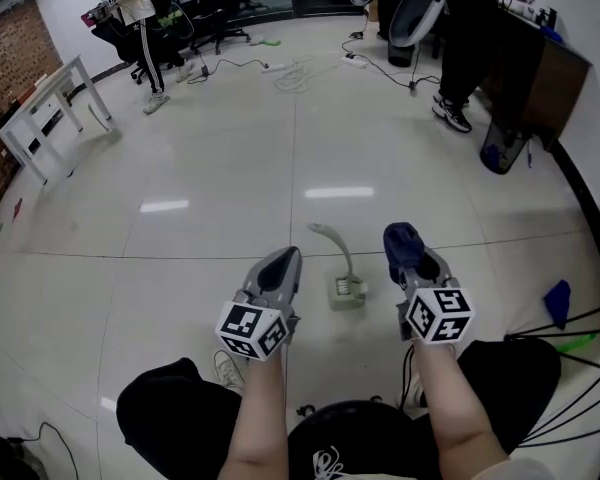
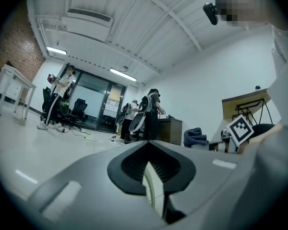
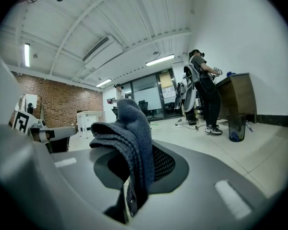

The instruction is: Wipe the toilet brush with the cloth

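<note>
Two grippers: left gripper (image 1: 282, 261) jaws together, empty; right gripper (image 1: 416, 264) clamped on cloth (image 1: 400, 238)
cloth feel: soft, limp; grips easily
toilet brush (image 1: 346, 286): probably light, stiff; best taken by its curved handle

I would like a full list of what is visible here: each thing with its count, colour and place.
toilet brush: one, pale green, in its holder on the floor, between the two grippers
cloth: one, dark blue, in the right gripper
table: one, white, far left by the brick wall
office chairs: several, black, far end of the room
cables: several, on the far floor
desk: one, brown, at the right wall
bin: one, dark, beside the desk
other people: at least two, far left and far right
left gripper: one, grey, jaws together, empty
right gripper: one, grey, shut on the cloth
forearms: two, behind the grippers
</note>
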### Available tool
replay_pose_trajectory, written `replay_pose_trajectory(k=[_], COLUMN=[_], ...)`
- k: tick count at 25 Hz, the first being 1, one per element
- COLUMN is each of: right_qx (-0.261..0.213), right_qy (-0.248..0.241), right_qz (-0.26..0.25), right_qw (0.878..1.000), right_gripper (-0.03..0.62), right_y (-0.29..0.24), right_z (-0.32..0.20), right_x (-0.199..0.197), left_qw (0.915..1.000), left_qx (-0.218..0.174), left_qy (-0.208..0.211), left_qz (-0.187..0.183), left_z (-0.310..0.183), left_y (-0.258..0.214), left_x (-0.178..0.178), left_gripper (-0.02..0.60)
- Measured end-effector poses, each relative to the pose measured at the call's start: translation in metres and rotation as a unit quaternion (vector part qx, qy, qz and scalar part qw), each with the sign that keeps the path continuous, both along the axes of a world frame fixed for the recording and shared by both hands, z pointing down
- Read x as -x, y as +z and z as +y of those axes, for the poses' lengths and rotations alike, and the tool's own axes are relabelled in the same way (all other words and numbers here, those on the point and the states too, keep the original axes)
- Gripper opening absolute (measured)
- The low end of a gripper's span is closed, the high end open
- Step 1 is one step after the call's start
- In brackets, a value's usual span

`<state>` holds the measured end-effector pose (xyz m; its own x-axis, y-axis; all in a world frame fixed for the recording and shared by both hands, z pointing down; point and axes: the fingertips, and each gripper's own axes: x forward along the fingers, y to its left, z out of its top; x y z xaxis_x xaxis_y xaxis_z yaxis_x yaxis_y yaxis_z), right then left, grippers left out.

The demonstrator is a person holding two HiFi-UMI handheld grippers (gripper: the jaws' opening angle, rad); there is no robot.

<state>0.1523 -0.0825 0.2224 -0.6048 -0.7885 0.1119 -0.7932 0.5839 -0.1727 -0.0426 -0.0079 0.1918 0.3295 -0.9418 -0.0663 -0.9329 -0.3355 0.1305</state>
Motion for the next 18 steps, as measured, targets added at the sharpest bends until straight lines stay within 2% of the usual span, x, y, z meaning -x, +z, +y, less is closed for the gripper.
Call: replay_pose_trajectory(k=[4, 9, 14, 18], right_qx=[0.01, 0.012, 0.009, 0.013], right_qy=[0.002, -0.001, -0.001, -0.002], right_qz=[-0.015, -0.011, -0.002, 0.0], right_qw=[1.0, 1.0, 1.0, 1.0], right_gripper=[0.063, 0.063, 0.063, 0.063], right_y=[0.003, 0.007, 0.011, 0.016], right_z=[0.0, 0.0, 0.0, -0.001], right_x=[-0.002, -0.001, 0.0, 0.003], left_qw=[0.9995, 0.9994, 0.9993, 0.9994], left_qx=[-0.016, -0.015, 0.001, 0.004], left_qy=[0.011, 0.017, 0.03, 0.024], left_qz=[0.026, 0.027, -0.019, -0.023], left_z=[0.004, 0.002, 0.001, 0.0], left_y=[-0.013, -0.008, 0.001, 0.004], left_x=[-0.001, -0.005, -0.015, -0.01], left_gripper=[0.006, 0.006, 0.006, 0.006])
